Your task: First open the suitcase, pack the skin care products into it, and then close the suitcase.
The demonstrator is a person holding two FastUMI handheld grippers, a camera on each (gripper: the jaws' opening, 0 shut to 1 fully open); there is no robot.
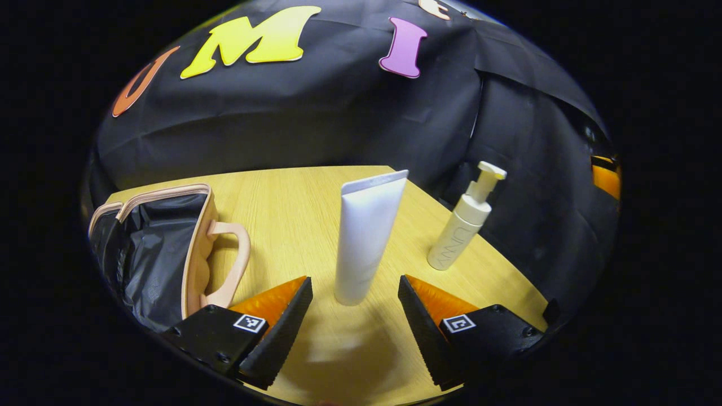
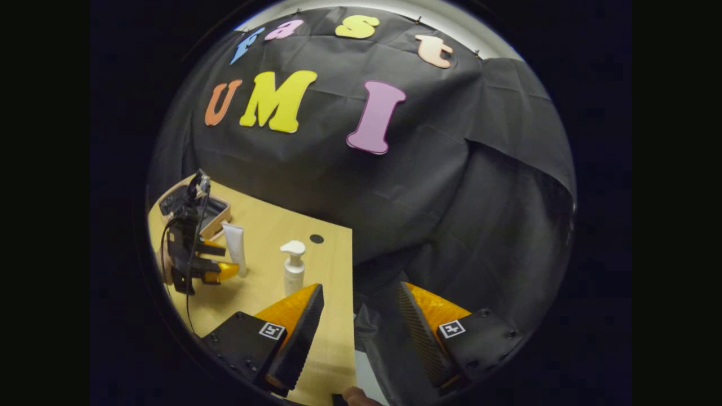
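A white tube [image 1: 366,237] stands upright on its cap on the wooden table [image 1: 293,197], just ahead of my left gripper [image 1: 354,293], which is open with a finger on either side and apart from it. A cream pump bottle [image 1: 465,225] stands to the tube's right. The small pink suitcase [image 1: 163,248] lies open at the left, dark lining showing, handle toward the tube. In the right gripper view my right gripper [image 2: 358,301] is open and holds nothing, over the table's right edge; the left gripper [image 2: 217,262], the tube [image 2: 235,247], the pump bottle [image 2: 294,268] and the suitcase [image 2: 217,217] lie farther left.
The table's right edge [image 2: 351,282] drops off beside the black cloth wall. A small dark hole [image 2: 316,238] marks the table near its far corner. A fingertip [image 2: 355,395] of the person shows at the bottom of the right gripper view.
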